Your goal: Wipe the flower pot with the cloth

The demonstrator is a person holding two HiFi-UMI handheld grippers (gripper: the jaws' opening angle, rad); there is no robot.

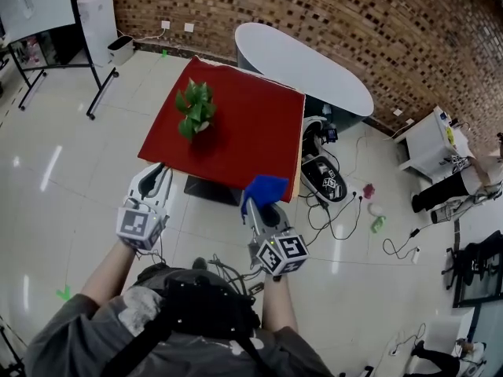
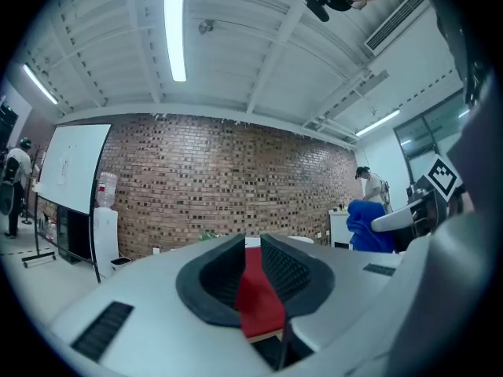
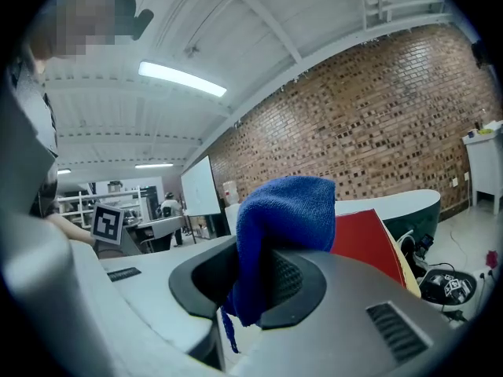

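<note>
A green potted plant (image 1: 195, 110) stands on the red table (image 1: 244, 124), near its left side; leaves hide most of the pot. My right gripper (image 1: 255, 203) is at the table's near edge, shut on a blue cloth (image 1: 265, 188). In the right gripper view the cloth (image 3: 283, 210) bulges up out of the jaws of my right gripper (image 3: 259, 267). My left gripper (image 1: 159, 170) hovers off the table's near left corner, apart from the plant. In the left gripper view my left gripper (image 2: 253, 246) has a narrow gap with nothing in it; the red table (image 2: 255, 293) shows through.
A white oval table (image 1: 314, 65) stands behind the red one. Black-and-white gear (image 1: 322, 175) and cables lie on the floor to the right. A whiteboard (image 1: 31, 6) on a stand and a white unit (image 1: 98, 22) are at far left, a white cabinet (image 1: 432, 144) at right.
</note>
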